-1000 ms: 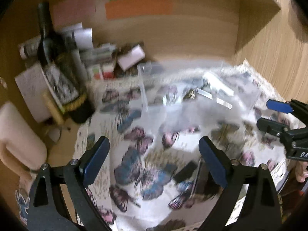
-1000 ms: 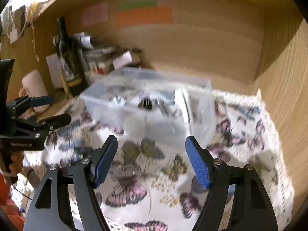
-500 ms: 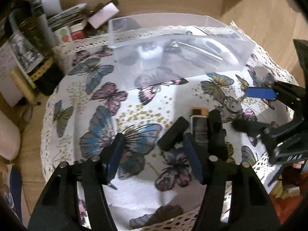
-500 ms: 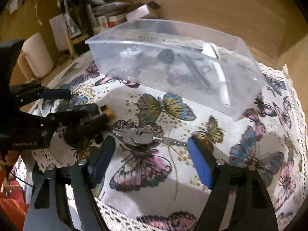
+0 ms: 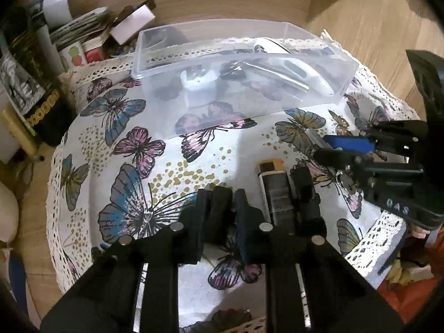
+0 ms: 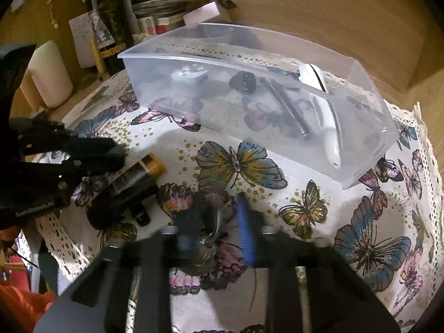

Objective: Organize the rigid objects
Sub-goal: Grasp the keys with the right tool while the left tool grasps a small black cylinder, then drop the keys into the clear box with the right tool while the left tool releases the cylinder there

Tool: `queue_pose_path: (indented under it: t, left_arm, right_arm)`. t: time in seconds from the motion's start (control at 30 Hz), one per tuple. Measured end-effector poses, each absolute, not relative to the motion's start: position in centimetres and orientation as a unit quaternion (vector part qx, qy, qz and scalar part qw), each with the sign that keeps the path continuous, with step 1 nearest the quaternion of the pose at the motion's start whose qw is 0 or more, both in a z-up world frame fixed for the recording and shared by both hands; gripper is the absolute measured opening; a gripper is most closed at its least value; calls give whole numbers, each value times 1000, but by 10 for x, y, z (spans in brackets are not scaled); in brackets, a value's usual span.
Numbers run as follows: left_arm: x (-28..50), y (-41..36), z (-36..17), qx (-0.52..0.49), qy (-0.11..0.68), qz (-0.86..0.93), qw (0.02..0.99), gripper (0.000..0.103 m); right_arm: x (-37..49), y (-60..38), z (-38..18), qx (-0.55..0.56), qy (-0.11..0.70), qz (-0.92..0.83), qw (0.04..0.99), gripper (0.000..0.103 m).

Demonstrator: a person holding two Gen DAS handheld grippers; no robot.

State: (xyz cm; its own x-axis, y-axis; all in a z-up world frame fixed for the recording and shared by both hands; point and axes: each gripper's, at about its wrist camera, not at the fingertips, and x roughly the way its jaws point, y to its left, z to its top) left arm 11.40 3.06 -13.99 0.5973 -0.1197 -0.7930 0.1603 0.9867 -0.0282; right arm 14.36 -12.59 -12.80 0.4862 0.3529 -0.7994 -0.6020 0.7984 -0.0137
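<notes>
A clear plastic box (image 5: 244, 83) (image 6: 260, 111) stands at the back of the butterfly cloth and holds several small items. My left gripper (image 5: 220, 208) is down on the cloth, its fingers closed around a small black block (image 5: 220, 211). A black lighter with a tan end (image 5: 273, 188) (image 6: 138, 177) lies just right of it. My right gripper (image 6: 216, 222) is low over a bunch of metal keys (image 6: 213, 233); its fingers are blurred and narrowed around them. It shows in the left wrist view (image 5: 341, 149) at the right.
A dark wine bottle (image 5: 30, 83) (image 6: 108, 27), papers and small boxes (image 5: 91, 36) stand at the back left. A cream candle (image 6: 50, 75) stands left of the cloth. Wooden walls close the back and right.
Both grippers dropped to the cloth and narrowed. The left closed on the black block; the right came down around the keys.
</notes>
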Motion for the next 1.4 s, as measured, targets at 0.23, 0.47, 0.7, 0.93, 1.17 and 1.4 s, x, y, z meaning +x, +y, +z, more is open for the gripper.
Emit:
queue_pose_path:
  t: [0.23,0.47,0.7,0.93,1.17,1.4]
  left_arm:
    - [107,47,-129,-4,415,-55,908,19]
    - [98,55,-103,-15,369,-42,928,19]
    - [101,54,-76,-24,327,-40,944,19]
    - [113,52,-52,-33,285,-45,957,19]
    - [130,50,-33,-36,264,-45,963,19]
    - [160,38,-30,-28,269,-52,961,19]
  right_arm:
    - [141,-133,-125,-138,413,271,858,6]
    - [136,-154,-104,-112,388,262,876,6]
    - [134,-171,-72,-88,346,248,901,5]
    - [141,-172,-42,-79,302,237,920,5]
    - [150,-175,-5,-73,247,228,939,4]
    - [175,-167,0,-62,243,243,937,4]
